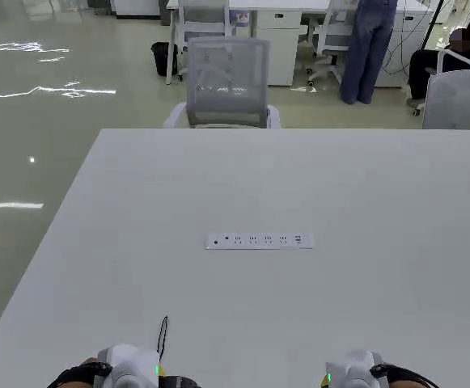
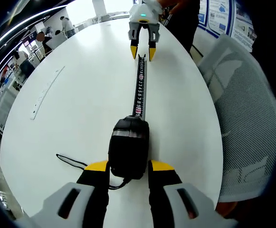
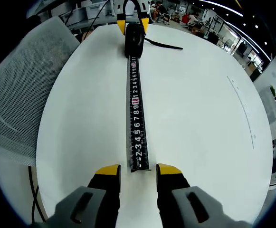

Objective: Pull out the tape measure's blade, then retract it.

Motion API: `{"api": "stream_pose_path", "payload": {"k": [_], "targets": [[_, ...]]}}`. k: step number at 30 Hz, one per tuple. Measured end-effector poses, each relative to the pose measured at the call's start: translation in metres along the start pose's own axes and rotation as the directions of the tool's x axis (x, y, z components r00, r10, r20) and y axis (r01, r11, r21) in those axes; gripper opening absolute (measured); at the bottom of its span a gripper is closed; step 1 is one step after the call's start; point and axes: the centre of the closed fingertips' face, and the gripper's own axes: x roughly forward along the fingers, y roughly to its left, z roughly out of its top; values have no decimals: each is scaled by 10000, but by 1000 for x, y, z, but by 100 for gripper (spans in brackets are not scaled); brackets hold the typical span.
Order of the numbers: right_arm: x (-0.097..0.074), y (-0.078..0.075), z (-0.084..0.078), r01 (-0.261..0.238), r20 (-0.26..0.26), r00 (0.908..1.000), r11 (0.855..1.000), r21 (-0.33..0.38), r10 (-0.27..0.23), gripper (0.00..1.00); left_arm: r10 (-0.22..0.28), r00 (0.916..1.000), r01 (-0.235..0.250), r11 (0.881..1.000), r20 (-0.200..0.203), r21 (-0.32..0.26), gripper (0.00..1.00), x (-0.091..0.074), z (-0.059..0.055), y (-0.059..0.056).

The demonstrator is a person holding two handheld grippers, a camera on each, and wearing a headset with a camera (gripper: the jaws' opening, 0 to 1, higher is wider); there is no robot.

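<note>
Case [image 2: 128, 147] at near table [image 1: 340, 186] edge, clamped betw. L gripper [image 2: 129, 166] jaws. Blade [image 3: 137, 109] lies flat across to R gripper [image 3: 138, 170], whose jaws stand apart either side of the tip, not pinching. Blade judged thin, springy, apt to snap back, so take it at the tip; case rigid, hold by the flanks. Strap [image 2: 71, 161] beside case, power strip [image 1: 259, 241] mid-table and chair [image 1: 226, 77] beyond: no obstruction.
</note>
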Motion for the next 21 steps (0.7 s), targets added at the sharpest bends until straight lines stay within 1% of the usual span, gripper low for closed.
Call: {"api": "stream_pose_path", "payload": {"k": [4,7,11,15,19,21], "targets": [[-3,2,-2,73,-1,10000,9996,272,-73,34,17,10000,-17,9998,-16,-210,33,-2,-7,-2],[-5,4,-2,161,49,9999,9989,433,-163,35,75,10000,-75,9995,-18,-306,37,-5,-9,-4],[-7,4,-2,365,199,9991,9958,844,-383,39,99,9999,-97,9979,36,-638,39,-9,-13,-7],[-10,7,-1,475,249,9984,9926,1115,-506,43,85,10000,-81,9968,46,-799,42,-11,-18,-12],[-14,11,-2,625,189,9976,9875,1450,-659,48,112,9999,-95,9930,131,-1177,46,-11,-23,-17],[-17,12,-1,754,311,9961,9814,1766,-822,50,157,9997,-131,9902,179,-1389,48,-13,-23,-20]]}}
